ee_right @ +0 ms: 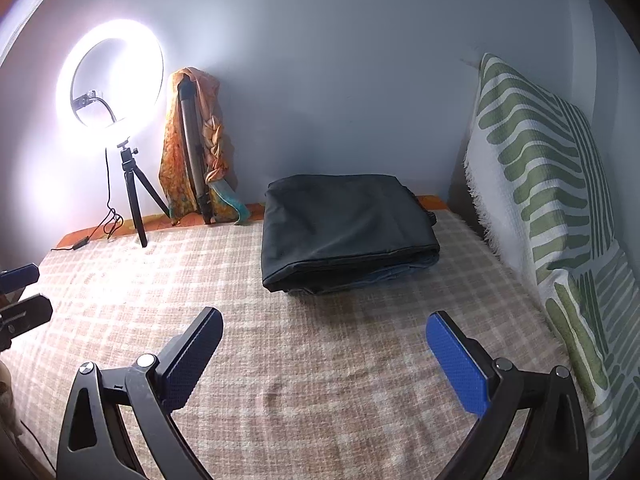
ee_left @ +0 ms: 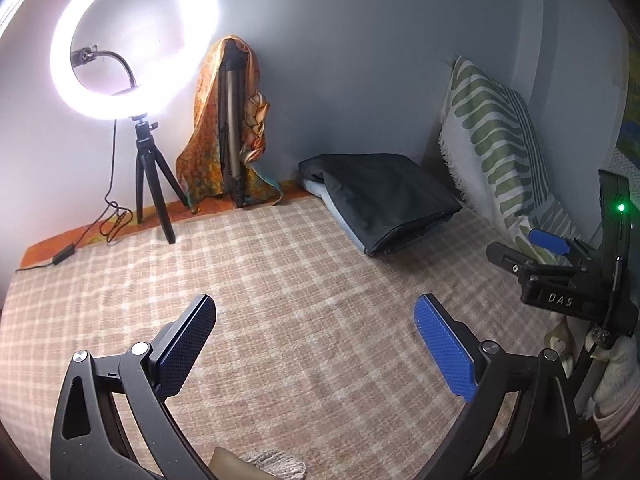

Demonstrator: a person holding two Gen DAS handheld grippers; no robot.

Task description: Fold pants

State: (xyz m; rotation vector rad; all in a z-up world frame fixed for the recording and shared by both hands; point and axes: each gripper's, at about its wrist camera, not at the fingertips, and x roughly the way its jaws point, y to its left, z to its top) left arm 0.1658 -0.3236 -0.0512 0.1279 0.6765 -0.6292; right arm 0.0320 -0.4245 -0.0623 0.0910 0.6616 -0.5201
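- Left tool (ee_left: 316, 324) spread wide, nothing between the blue pads (ee_left: 444, 354), hovering low over the checked bedspread (ee_left: 280, 264).
- Right tool (ee_right: 324, 344) likewise wide open and empty, aimed straight at the stack ahead; seen from the left wrist view only side-on at the frame edge.
- Pants (ee_right: 344, 224) lying folded in a dark, flat rectangle near the far side of the bed, on top of a lighter blue garment (ee_right: 404, 276) peeking out beneath; well apart from both tools.
- Probably finished or between garments, judging by the neat stack; no loose pants visible on the near bedspread.
- Risk: pinching through to the blue layer beneath and dragging both pieces together, given how closely the edges line up.
- Risk: a one-sided pull spilling the fold open, since smooth dark fabric likely slides on itself.
- Risk: catching the soft, slightly rippled bedspread along with the cloth on a low approach.
- Risk on the left: snagging the black cable (ee_left: 108, 216) trailing across the bed edge and toppling the lit ring light (ee_left: 132, 40) on its small tripod (ee_left: 150, 184).
- Farther back: folded tripod draped in orange patterned cloth (ee_right: 192, 148) leaning against the pale wall.
- On the right: green-and-white striped throw (ee_right: 536, 184) over an upright cushion, fringe close to the stack.
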